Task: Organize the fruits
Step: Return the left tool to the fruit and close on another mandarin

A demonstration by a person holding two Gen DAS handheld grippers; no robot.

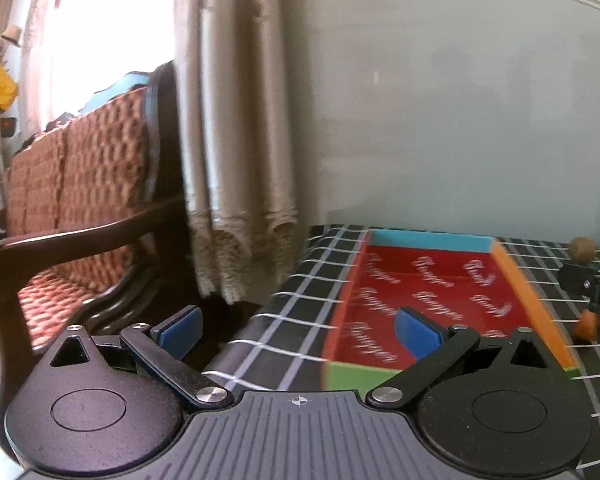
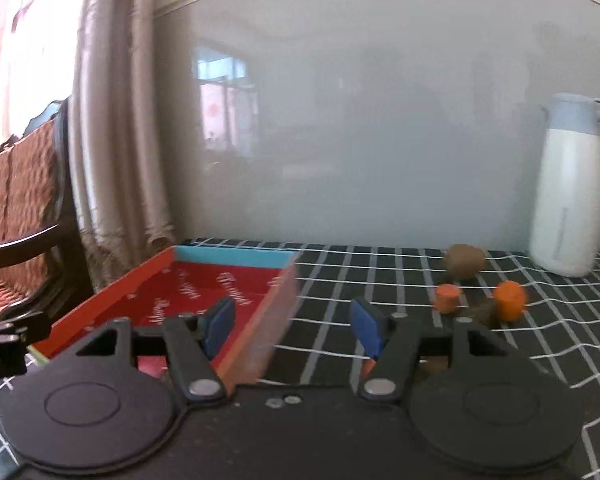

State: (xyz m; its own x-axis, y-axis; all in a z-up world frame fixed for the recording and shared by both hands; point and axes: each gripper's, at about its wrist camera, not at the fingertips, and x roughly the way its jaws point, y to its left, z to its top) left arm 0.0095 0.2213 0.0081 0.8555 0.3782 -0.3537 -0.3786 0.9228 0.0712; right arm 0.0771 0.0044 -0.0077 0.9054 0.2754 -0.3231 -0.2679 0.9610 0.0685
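A shallow tray [image 1: 432, 240] with a red printed floor and blue, orange and green walls lies on the black checked tablecloth [image 1: 300, 296]; nothing shows inside it. My left gripper [image 1: 300, 332] stands open over the tray's near left corner with nothing held. My right gripper [image 2: 293, 326] is open, and the tray's [image 2: 236, 258] right wall runs between its fingers without touching the pads. To the right lie a brown kiwi [image 2: 465, 261] and two orange fruit pieces [image 2: 447, 297] [image 2: 510, 300]. The kiwi [image 1: 583, 249] also shows in the left wrist view, above part of the right gripper.
A white jug with a pale blue lid [image 2: 568, 196] stands at the back right against the grey wall panel. A wooden sofa with patterned cushions [image 1: 80, 184] and a beige curtain [image 1: 236, 120] stand beyond the table's left edge.
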